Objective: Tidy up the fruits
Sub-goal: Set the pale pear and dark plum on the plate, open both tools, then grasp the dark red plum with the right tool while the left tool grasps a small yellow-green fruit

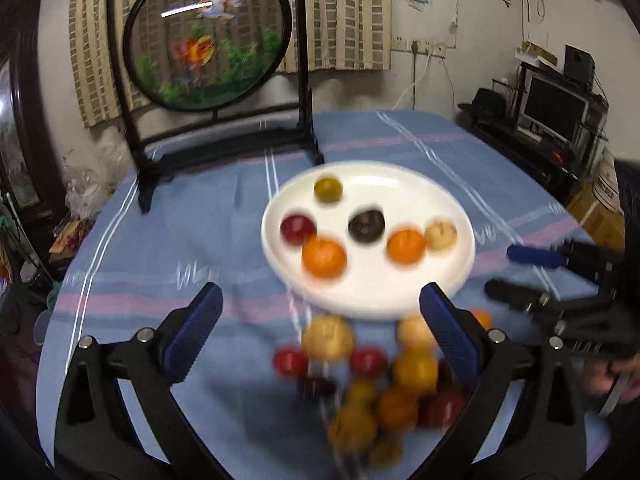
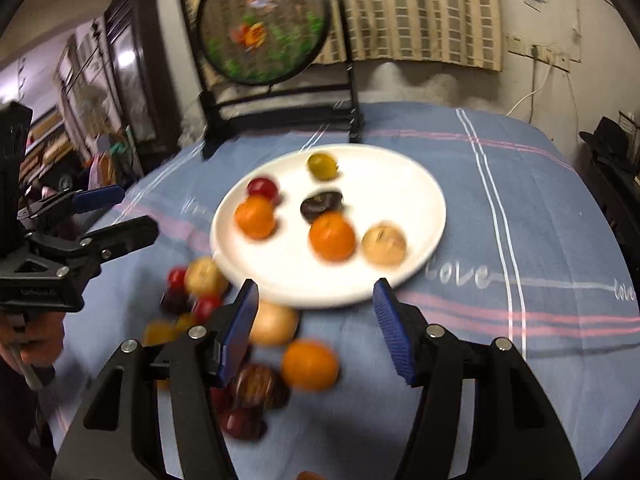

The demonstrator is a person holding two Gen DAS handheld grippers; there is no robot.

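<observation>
1. While both views are smeared by motion blur, the left gripper [image 1: 320, 312] plainly stands spread wide with nothing between its blue pads.
2. Just ahead of it sits the white plate [image 1: 436, 200], carrying six fruits: two oranges, a red one, a dark one, a yellow-green one [image 1: 328, 189] and a tan one [image 1: 440, 234].
3. Beneath and between its fingers lies the loose fruit pile [image 1: 372, 380], too blurred to count; its right finger hides part of it.
4. The right gripper [image 2: 316, 332] is released too, jaws apart and empty.
5. An orange [image 2: 310, 364] lies just below its gap; darker fruits are partly hidden behind its left finger.
6. Beyond the plate stands a round fish screen [image 1: 206, 32], its top cut off.
</observation>
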